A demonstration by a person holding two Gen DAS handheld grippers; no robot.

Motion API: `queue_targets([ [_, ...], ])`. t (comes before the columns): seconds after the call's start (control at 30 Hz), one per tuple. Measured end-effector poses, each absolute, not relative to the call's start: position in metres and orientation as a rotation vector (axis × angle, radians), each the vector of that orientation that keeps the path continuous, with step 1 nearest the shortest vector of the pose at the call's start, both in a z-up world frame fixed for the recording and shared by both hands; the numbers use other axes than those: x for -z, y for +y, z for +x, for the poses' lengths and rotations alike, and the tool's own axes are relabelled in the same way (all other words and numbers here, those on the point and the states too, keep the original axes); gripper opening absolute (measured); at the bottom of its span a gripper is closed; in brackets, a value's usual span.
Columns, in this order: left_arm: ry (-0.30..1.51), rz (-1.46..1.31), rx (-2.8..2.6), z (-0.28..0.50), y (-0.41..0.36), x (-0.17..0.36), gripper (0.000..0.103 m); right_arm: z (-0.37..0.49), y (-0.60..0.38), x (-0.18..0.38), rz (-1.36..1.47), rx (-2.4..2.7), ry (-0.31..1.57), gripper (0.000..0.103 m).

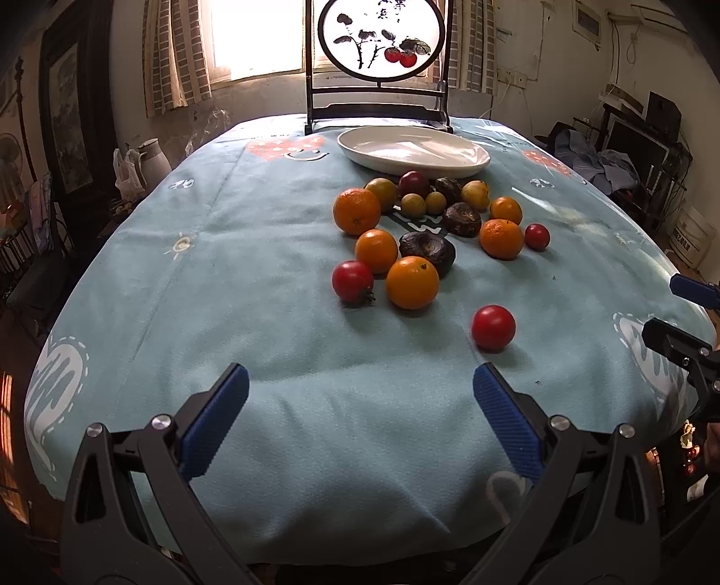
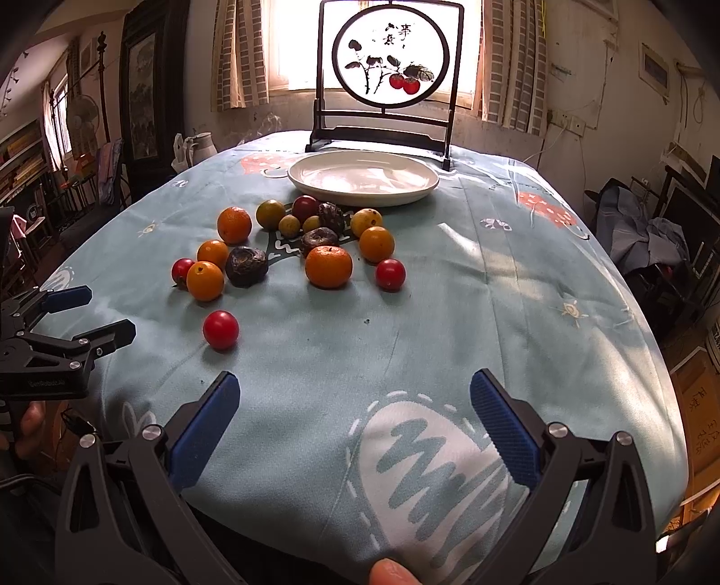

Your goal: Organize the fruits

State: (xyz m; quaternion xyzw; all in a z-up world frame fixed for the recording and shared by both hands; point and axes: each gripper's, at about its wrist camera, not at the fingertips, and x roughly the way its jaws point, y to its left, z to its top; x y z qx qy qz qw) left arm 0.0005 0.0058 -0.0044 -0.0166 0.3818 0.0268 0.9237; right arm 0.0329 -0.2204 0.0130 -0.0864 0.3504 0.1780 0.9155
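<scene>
A pile of fruit lies mid-table: several oranges (image 1: 412, 282) (image 2: 328, 267), red tomatoes (image 1: 493, 327) (image 2: 220, 330), dark wrinkled fruits (image 1: 426, 251) (image 2: 246, 265) and small yellow-green fruits (image 1: 412, 205) (image 2: 289, 225). An empty white plate (image 1: 413, 150) (image 2: 362, 177) sits behind the pile. My left gripper (image 1: 361, 382) is open and empty above the near table edge, short of the fruit. My right gripper (image 2: 355, 390) is open and empty over the near right part of the cloth. Each gripper shows at the side of the other's view, the right (image 1: 675, 310) and the left (image 2: 94, 315).
The table wears a light blue cloth (image 1: 270, 270) (image 2: 495, 292) with white and red prints. A dark wooden stand with a round painted screen (image 1: 380, 40) (image 2: 391, 63) stands behind the plate. A white jug (image 1: 153, 159) is off the far left corner. Furniture crowds both sides.
</scene>
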Motion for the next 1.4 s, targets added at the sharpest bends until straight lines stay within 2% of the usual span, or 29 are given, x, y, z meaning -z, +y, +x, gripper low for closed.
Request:
queue_targets([
  [1.4, 0.795, -0.022, -0.066, 0.0012, 0.0083, 0.0061, 0.101, 0.0332, -0.2178, -0.0090, -0.167, -0.383, 0.744, 0.102],
])
